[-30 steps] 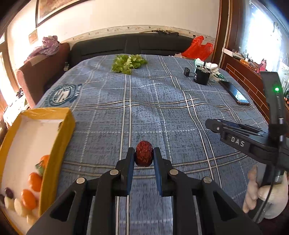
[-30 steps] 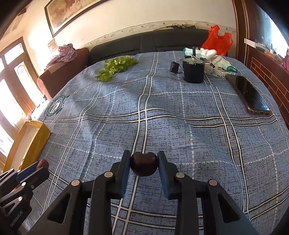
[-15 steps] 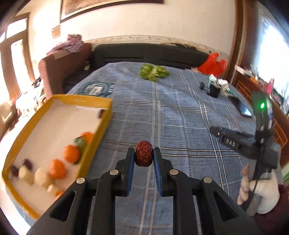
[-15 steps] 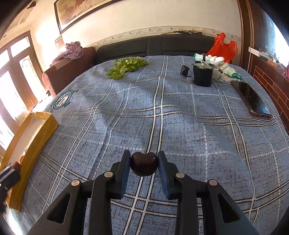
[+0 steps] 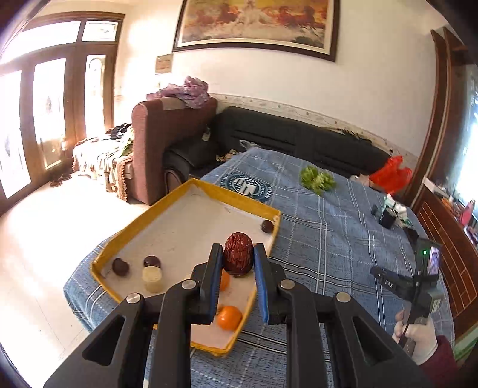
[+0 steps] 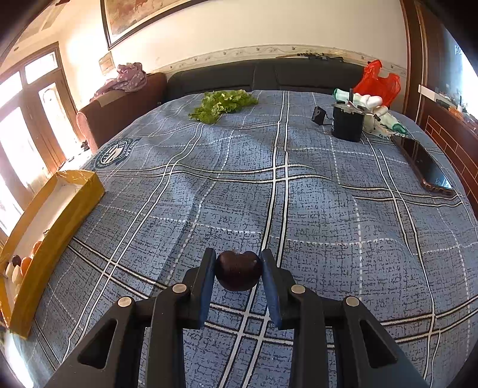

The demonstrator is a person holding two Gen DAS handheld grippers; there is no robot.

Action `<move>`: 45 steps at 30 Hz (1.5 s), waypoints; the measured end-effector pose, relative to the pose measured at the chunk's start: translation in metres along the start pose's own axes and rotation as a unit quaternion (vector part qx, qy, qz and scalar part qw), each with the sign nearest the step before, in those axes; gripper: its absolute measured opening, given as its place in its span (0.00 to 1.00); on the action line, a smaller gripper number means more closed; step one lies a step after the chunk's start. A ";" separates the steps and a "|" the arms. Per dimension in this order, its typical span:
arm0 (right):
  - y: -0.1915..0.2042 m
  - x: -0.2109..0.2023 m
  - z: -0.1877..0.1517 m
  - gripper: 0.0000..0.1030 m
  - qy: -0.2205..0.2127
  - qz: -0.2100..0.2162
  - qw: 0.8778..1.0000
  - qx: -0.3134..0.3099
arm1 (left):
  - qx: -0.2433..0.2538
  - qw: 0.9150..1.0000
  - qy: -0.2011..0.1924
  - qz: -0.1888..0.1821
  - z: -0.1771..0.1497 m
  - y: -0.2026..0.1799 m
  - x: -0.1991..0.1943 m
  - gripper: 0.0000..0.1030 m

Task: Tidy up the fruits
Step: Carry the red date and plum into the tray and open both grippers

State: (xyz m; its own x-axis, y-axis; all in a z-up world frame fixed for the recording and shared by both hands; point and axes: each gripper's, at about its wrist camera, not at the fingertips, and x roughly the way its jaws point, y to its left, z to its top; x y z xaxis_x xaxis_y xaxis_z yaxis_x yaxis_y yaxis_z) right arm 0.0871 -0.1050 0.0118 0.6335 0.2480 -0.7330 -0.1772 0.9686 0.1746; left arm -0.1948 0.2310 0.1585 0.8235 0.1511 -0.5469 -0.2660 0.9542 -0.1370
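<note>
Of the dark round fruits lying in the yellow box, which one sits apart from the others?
The dark fruit in the far right corner of the yellow box; the other two lie together at the left end beside a pale piece.

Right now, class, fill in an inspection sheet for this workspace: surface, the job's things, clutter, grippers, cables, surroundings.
Surface: blue plaid bedspread, rumpled.
Job's things: yellow tray at the bed's edge, holding oranges and dark fruits; wrinkled red date; dark plum.
Clutter: lettuce, black container, red bag, phone.
Grippers: left gripper shut on the date above the tray; right gripper shut on the plum above the bedspread.
Cables: nothing seen.
Surroundings: brown armchair, framed painting.
</note>
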 end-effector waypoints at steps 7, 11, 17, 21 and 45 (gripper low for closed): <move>-0.001 -0.002 0.000 0.32 -0.002 -0.002 1.000 0.002 | 0.003 1.000 0.009 -0.002 -0.009 -0.003 0.008 0.20; -0.001 -0.009 0.001 0.32 -0.013 -0.002 1.000 0.005 | -0.004 0.999 0.023 -0.038 -0.017 -0.011 0.024 0.20; -0.002 -0.020 0.001 0.32 -0.026 -0.002 1.000 0.008 | -0.012 0.995 0.046 -0.090 -0.030 -0.022 0.049 0.20; -0.001 -0.016 0.001 0.32 -0.019 0.004 1.000 0.008 | -0.013 0.995 0.047 -0.091 -0.032 -0.022 0.058 0.20; 0.208 -0.014 0.025 0.33 0.042 0.172 0.980 -0.091 | -0.090 0.990 0.060 0.091 -0.029 0.116 0.085 0.20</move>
State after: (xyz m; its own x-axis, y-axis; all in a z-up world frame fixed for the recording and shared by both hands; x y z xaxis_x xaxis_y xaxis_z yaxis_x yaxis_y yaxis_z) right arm 0.0598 0.0937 0.0747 0.4499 0.5502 -0.7035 -0.5065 0.8059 0.3064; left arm -0.1703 0.3474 0.0722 0.6907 0.2748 -0.6689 -0.4984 0.8511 -0.1650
